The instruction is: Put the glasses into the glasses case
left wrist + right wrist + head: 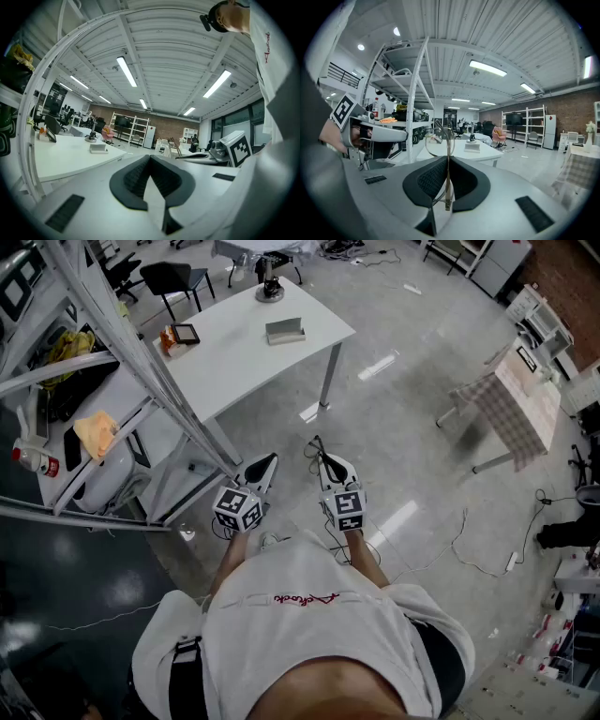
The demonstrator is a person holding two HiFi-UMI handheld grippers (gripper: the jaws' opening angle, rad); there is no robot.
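Right gripper (448, 164) clamping glasses (447, 183) by thin temple, lens ring sticking out beyond jaws. Left gripper (150, 161) pressing shut, empty. Glasses case (285, 331) lying on far table (234, 362), well ahead, slightly left, long axis left-right.

The floor (403, 399) is glossy grey and mirrors the lamps, while the far table (225, 352) has a smooth matt white top. The left gripper (150, 158) and right gripper (448, 159) have smooth white plastic shells and dark ribbed matt pads (430, 182). The glasses (448, 140) have a thin wire-like frame, and checked cloth (506, 409) hangs at far right.
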